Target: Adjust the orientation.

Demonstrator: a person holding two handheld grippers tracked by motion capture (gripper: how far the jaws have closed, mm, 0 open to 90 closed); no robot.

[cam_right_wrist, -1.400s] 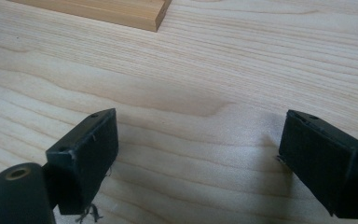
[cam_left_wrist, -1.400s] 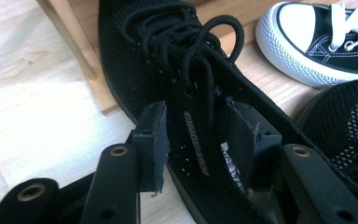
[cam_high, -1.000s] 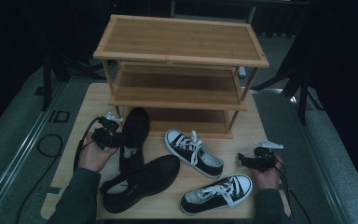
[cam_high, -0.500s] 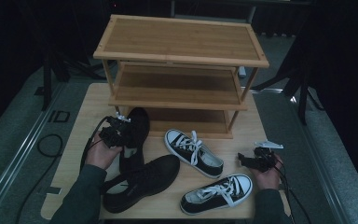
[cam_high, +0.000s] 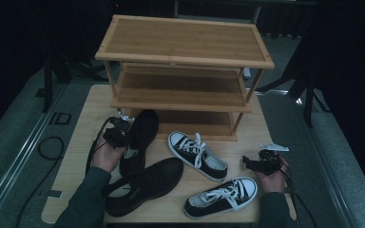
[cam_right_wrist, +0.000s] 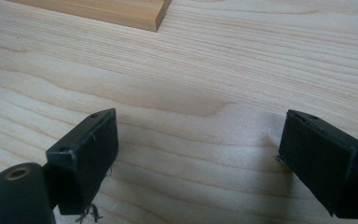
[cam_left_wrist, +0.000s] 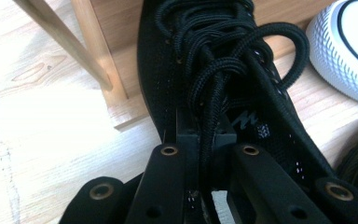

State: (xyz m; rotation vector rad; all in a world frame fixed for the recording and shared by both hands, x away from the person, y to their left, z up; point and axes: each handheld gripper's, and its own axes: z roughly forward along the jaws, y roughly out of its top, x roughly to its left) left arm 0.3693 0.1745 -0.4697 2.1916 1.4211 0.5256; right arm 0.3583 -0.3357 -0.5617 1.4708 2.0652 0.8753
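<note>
The left gripper (cam_left_wrist: 200, 140) has just been closing its jaws, now pinched on the tongue and laces of the black shoe (cam_high: 140, 137), whose long axis points toward the rack's bottom shelf (cam_high: 195, 124) straight ahead. The right gripper (cam_right_wrist: 198, 158) rests wide open and empty near the surface's right edge (cam_high: 261, 123).

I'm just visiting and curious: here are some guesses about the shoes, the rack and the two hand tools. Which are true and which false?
1. The left gripper is clamped on the black shoe by the rack. True; its jaws have just been closing and now pinch the shoe's upper at the laces.
2. The right gripper holds a white-soled sneaker. False; its jaws stand open over bare table.
3. Four shoes lie on the table. True; two black, two white-soled.
4. A shoe already sits on the top shelf. False; the top shelf is bare.
5. The sneakers have black laces. False; white laces.
</note>
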